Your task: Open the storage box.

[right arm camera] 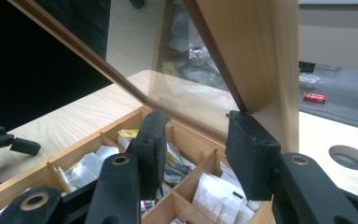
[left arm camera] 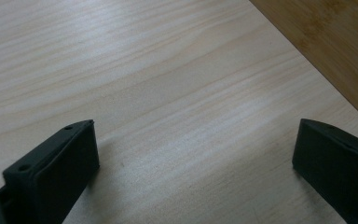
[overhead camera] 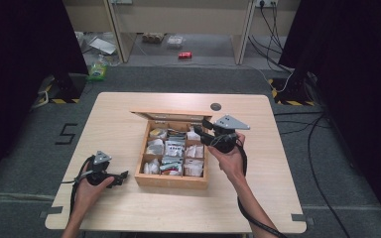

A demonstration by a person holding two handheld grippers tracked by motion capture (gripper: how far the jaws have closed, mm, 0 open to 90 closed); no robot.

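Observation:
An open wooden box [overhead camera: 171, 181] with several compartments of tea sachets [overhead camera: 174, 148] sits mid-table, its glass-paned lid [overhead camera: 171, 115] raised at the back. My right gripper [overhead camera: 202, 127] hovers over the box's back right corner, next to the lid. In the right gripper view its jaws [right arm camera: 196, 115] stand apart with nothing between them. The right fingertip [right arm camera: 242, 126] is at the lower end of the lid's wooden frame [right arm camera: 256, 51]; whether they touch is unclear. My left gripper [overhead camera: 122, 177] rests on the table left of the box, open [left arm camera: 196, 123], with the box's wall [left arm camera: 335, 42] just ahead.
A round cable hole [overhead camera: 216, 106] lies in the tabletop [overhead camera: 129, 208] behind the box. On the floor beyond the table are a red can [overhead camera: 185, 55], cables and clutter. Dark curtains flank both sides.

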